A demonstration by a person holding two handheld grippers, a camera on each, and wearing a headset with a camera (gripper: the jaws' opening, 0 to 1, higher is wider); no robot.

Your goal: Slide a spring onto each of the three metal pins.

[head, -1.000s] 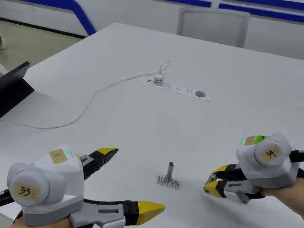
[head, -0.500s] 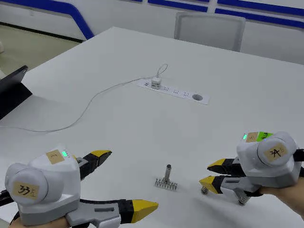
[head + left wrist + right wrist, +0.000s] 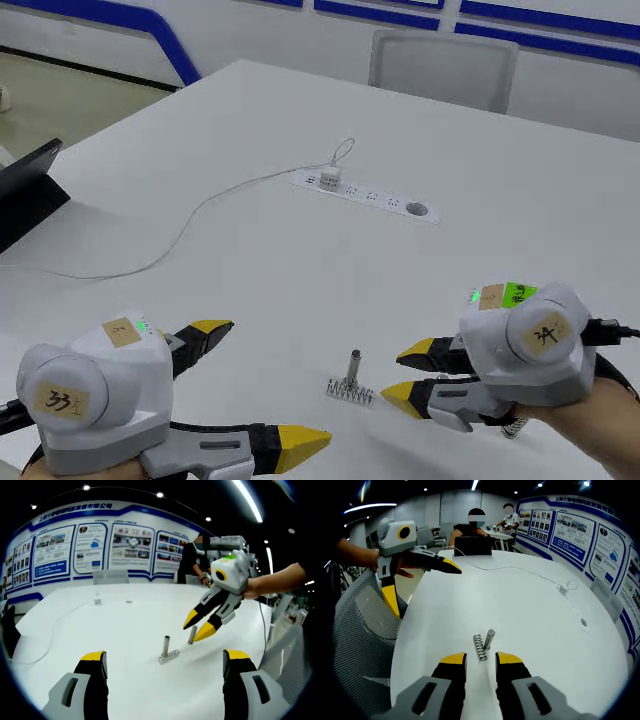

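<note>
A metal pin (image 3: pixel 354 366) stands upright on the white counter (image 3: pixel 300 270), low in the head view. A loose spring (image 3: pixel 351 392) lies flat at the pin's foot, at its 6 o'clock, right against the base or nearly so.

The right tool (image 3: pixel 394 374) hangs at the pin's 3 o'clock, its yellow tips pointing toward 9 o'clock at the pin and spring. Its jaws are a little apart and hold nothing. In the right gripper view the pin (image 3: pixel 489 639) and spring (image 3: pixel 479 646) sit at 12 o'clock just ahead of the gap between the jaws, the spring at the pin's 9 o'clock.

The left tool (image 3: pixel 272 382) is at the pin's 8 o'clock, jaws spread wide and empty. In the left gripper view a second upright coiled piece (image 3: pixel 191 634) stands just beside the right tool's lower tip; whether it is a spring on a pin I cannot tell.

Toward 12 o'clock on the counter lies a power strip (image 3: pixel 367 195) with a white plug (image 3: pixel 329 178), whose cable (image 3: pixel 190 220) trails off toward 8 o'clock. A dark tablet (image 3: pixel 25 195) stands at the 9 o'clock edge, and a chair (image 3: pixel 443 65) sits beyond the far edge.
</note>
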